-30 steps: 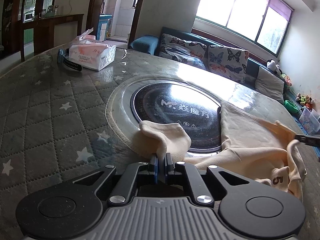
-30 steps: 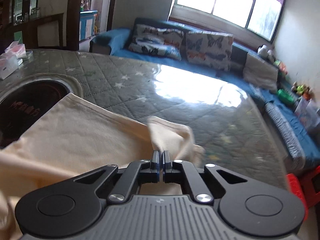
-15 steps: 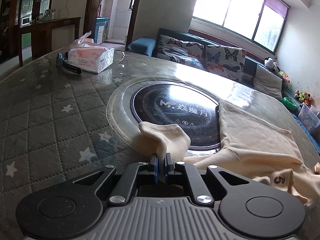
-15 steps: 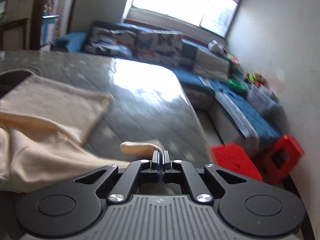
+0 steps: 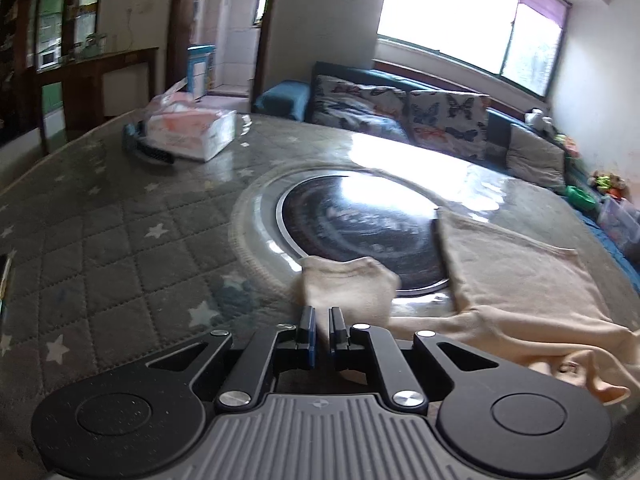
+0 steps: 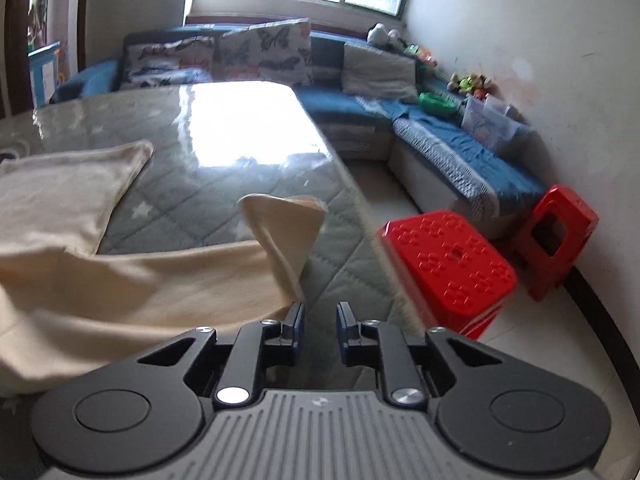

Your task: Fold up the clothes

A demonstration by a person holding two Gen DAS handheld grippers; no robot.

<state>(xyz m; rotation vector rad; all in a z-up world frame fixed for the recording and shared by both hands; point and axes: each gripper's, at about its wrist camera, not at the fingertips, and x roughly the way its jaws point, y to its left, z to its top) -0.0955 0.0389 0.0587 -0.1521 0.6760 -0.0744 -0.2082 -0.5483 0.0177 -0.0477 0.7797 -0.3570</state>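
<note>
Two grippers over a quilted, glass-topped table (image 5: 120,240) beside the blue sofa (image 6: 460,148).
Left gripper (image 5: 322,330) pinches the cream garment (image 5: 520,280) near the table's dark round inset (image 5: 360,220); right gripper (image 6: 320,320) is opening, sleeve tip (image 6: 286,224) freed; the garment's printed mark is blurred.

Each gripper, left gripper (image 5: 322,334) and right gripper (image 6: 320,328), has a ribbed grey housing at lower centre, two round black side discs, black linkage arms with silver screws, and blue-padded fingers (image 5: 307,330).
</note>
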